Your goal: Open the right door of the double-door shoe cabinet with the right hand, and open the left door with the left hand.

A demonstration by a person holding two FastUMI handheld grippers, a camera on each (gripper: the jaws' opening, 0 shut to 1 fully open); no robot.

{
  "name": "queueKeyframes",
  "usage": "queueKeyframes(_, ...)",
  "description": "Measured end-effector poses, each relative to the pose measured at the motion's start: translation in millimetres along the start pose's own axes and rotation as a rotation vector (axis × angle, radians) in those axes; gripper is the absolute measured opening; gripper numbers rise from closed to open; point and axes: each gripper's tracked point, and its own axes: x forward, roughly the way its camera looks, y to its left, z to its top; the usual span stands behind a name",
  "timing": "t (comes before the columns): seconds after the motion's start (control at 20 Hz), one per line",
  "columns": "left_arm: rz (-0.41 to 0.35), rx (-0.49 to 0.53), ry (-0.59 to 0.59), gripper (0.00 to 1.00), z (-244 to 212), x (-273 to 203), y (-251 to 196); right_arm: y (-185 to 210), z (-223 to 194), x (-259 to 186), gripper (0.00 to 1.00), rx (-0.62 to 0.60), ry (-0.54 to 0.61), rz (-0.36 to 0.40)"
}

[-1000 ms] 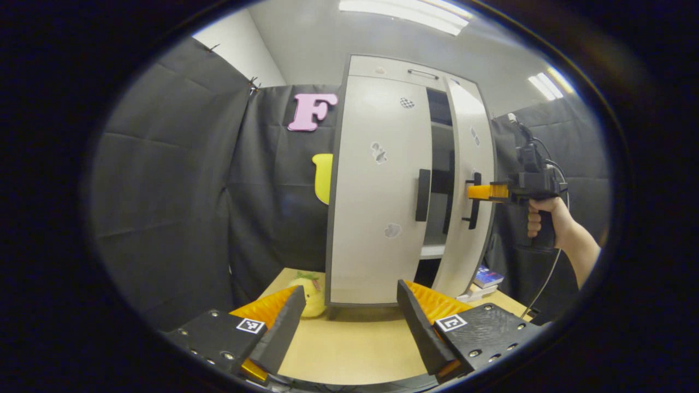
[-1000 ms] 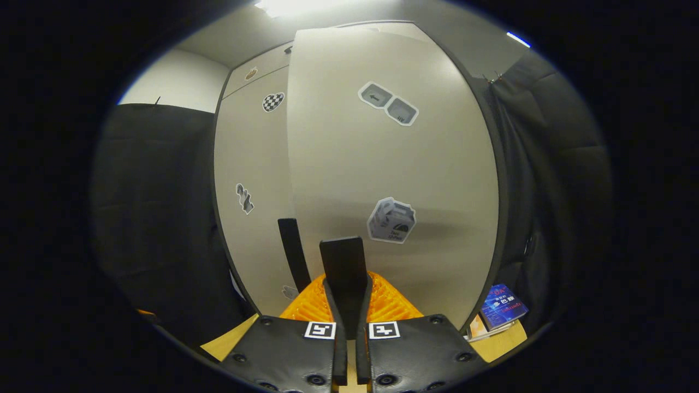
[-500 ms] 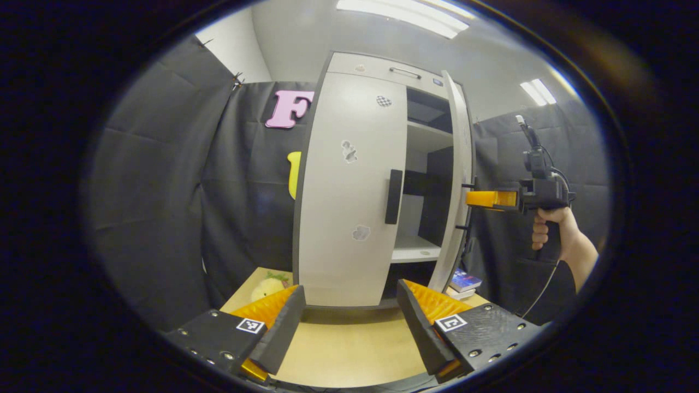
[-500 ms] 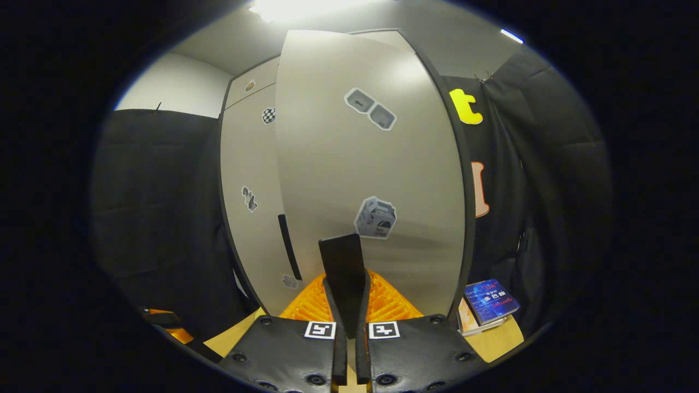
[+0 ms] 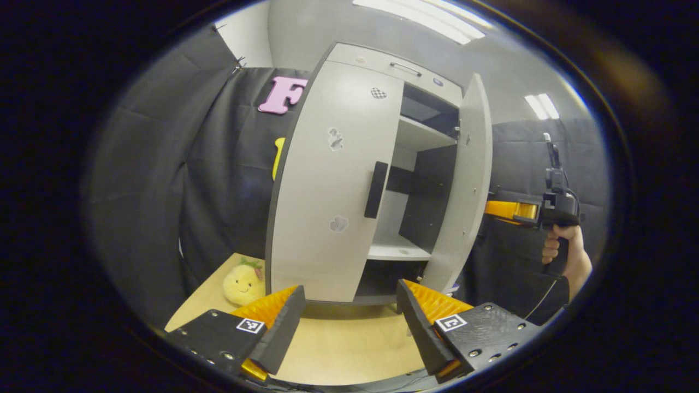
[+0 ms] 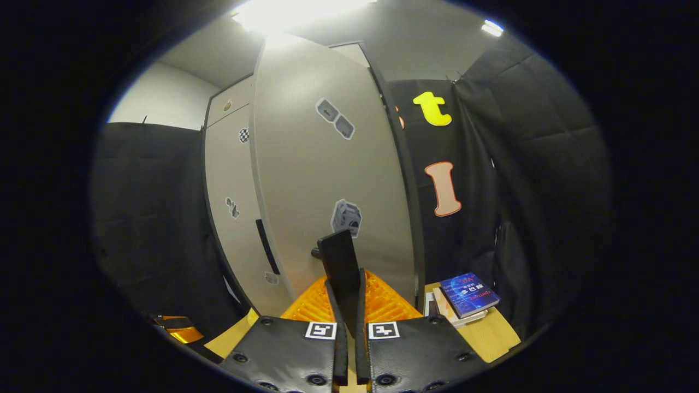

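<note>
The cabinet (image 5: 333,180) stands on a wooden table (image 5: 344,344) against the booth wall. Its right door (image 6: 327,180) is swung wide, baring shelves (image 5: 396,252); the left door (image 5: 327,164) is closed. The right gripper (image 6: 347,295) pinches the right door's handle (image 6: 338,262). The left gripper (image 5: 349,322) hangs spread before the cabinet. A plush toy (image 5: 240,284) and books (image 6: 464,297) lie beside it.

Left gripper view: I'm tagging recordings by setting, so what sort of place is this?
Probably a staged recording booth, not a home: black cloth walls surround a white shoe cabinet standing on a wooden table, with a plush toy beside it and ceiling strip lights overhead.
</note>
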Motion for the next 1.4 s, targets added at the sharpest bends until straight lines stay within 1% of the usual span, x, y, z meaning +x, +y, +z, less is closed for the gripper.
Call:
queueKeyframes(0.1,-0.002,0.015,0.002,0.97,-1,0,1,-11,3,-10,0.06,-0.051,-0.017,-0.015)
queueKeyframes(0.2,-0.008,0.010,0.011,0.97,-4,1,0,-18,4,-13,0.06,-0.097,-0.029,-0.010)
queueKeyframes(0.35,-0.023,0.000,0.022,0.96,-8,1,-2,-21,3,-15,0.06,-0.079,-0.021,-0.001)
queueKeyframes(0.4,-0.025,0.002,0.023,0.96,-8,1,-2,-23,4,-15,0.06,-0.077,-0.024,-0.009)
queueKeyframes(0.45,-0.025,0.006,0.021,0.98,-7,1,-1,-25,5,-16,0.06,-0.080,-0.029,-0.020)
queueKeyframes(0.65,-0.019,-0.004,0.009,0.98,-4,2,-1,-38,6,-20,0.06,-0.096,-0.026,-0.068)
queueKeyframes(0.75,-0.007,-0.011,0.011,0.98,-6,3,1,-47,8,-21,0.06,-0.096,-0.030,-0.078)
queueKeyframes(1.05,0.022,-0.023,0.033,0.98,-9,3,3,-76,14,-25,0.05,-0.117,-0.070,-0.042)
queueKeyframes(1.15,0.027,-0.029,0.022,0.98,-7,3,3,-94,18,-24,0.05,-0.117,-0.081,-0.071)
queueKeyframes(1.2,0.030,-0.029,0.016,0.98,-6,4,3,-106,20,-24,0.01,-0.116,-0.087,-0.097)
queueKeyframes(1.25,0.032,-0.027,0.014,0.98,-6,4,3,-111,21,-24,0.05,-0.107,-0.086,-0.093)
queueKeyframes(1.3,0.033,-0.021,0.013,0.98,-6,4,4,-107,20,-21,0.04,-0.083,-0.083,-0.059)
queueKeyframes(1.35,0.035,-0.014,0.011,0.98,-6,3,4,-101,21,-21,0.03,-0.073,-0.084,-0.045)
queueKeyframes(1.4,0.036,-0.008,0.010,0.98,-6,3,5,-103,22,-18,0.04,-0.075,-0.086,-0.049)
